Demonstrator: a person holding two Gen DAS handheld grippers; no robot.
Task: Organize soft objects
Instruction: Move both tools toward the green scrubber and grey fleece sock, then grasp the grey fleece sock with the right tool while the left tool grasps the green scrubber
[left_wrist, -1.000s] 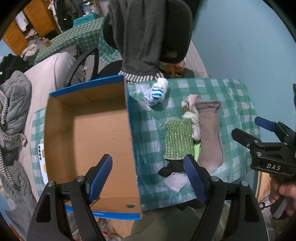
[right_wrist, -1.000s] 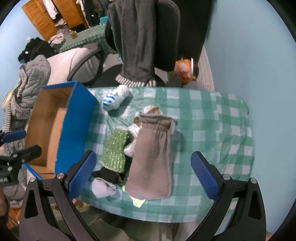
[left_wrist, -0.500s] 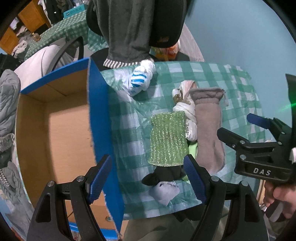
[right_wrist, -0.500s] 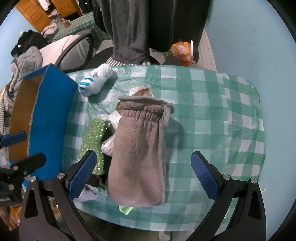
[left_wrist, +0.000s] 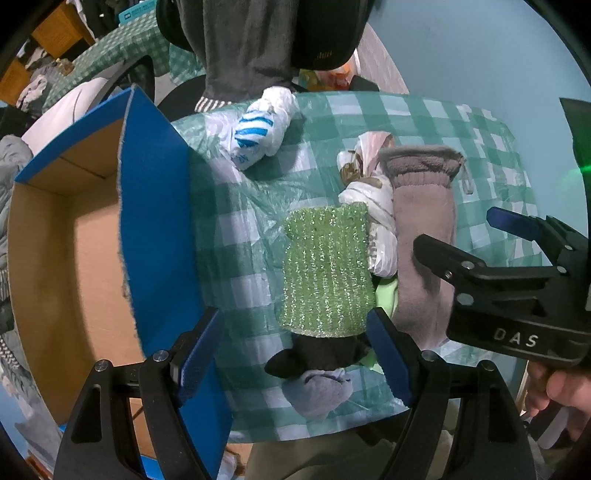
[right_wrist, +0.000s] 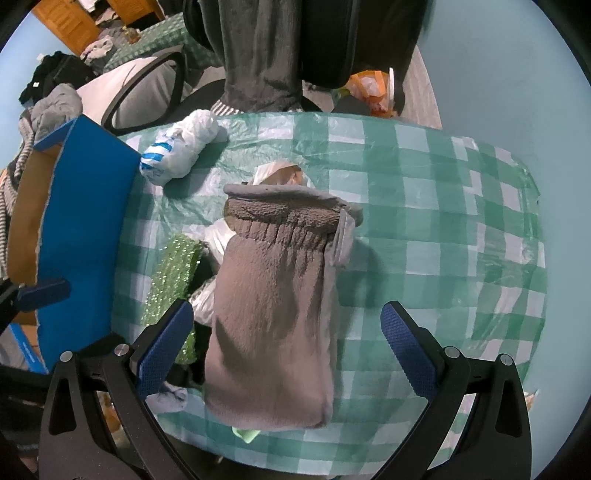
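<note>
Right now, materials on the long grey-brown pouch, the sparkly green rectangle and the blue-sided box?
Long grey-brown pouch: looks like matte fleece, with fuzzy nap and a gathered cuff. Sparkly green rectangle: knitted, probably metallic yarn, with ribbed rows that glint. Blue-sided box: corrugated cardboard, raw brown inside, blue printed outside, frayed cut edge.

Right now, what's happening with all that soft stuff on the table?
A person is tidying soft things with a gripper in each hand. Both are open and hold nothing. The left gripper hovers over the green cloth; the right gripper hovers over the grey pouch. A blue box sits open to the left, and nothing shows inside it. A bag lies near the table's far edge.
</note>
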